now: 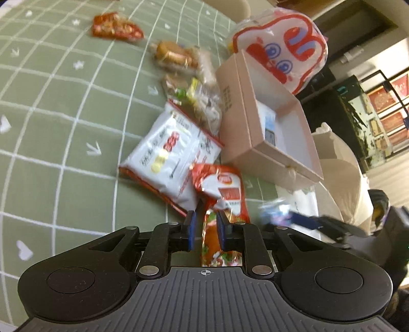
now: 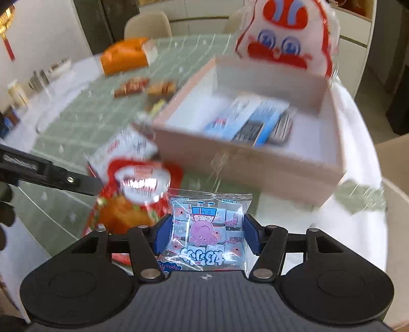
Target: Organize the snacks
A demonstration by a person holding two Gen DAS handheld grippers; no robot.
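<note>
My left gripper [image 1: 206, 219] is shut on a red and white snack packet [image 1: 219, 189], held by its lower end above the green checked tablecloth [image 1: 64, 115]. My right gripper [image 2: 207, 224] is shut on a clear bag of pink-pig candies [image 2: 208, 229]. An open cardboard box [image 2: 255, 163] stands just beyond it, with blue and white packets [image 2: 253, 122] lying inside. In the left wrist view the same box [image 1: 265, 122] sits to the right of the held packet. The red packet [image 2: 138, 184] and the left gripper's finger [image 2: 51, 173] show at the left of the right wrist view.
A large white snack bag [image 1: 173, 150] lies beside the box, with several small wrapped snacks [image 1: 194, 89] behind it and a red pack [image 1: 115, 26] further off. A white bag with a red cartoon face [image 1: 283, 48] stands behind the box. An orange bag [image 2: 125, 55] and chairs [image 2: 148, 24] lie beyond.
</note>
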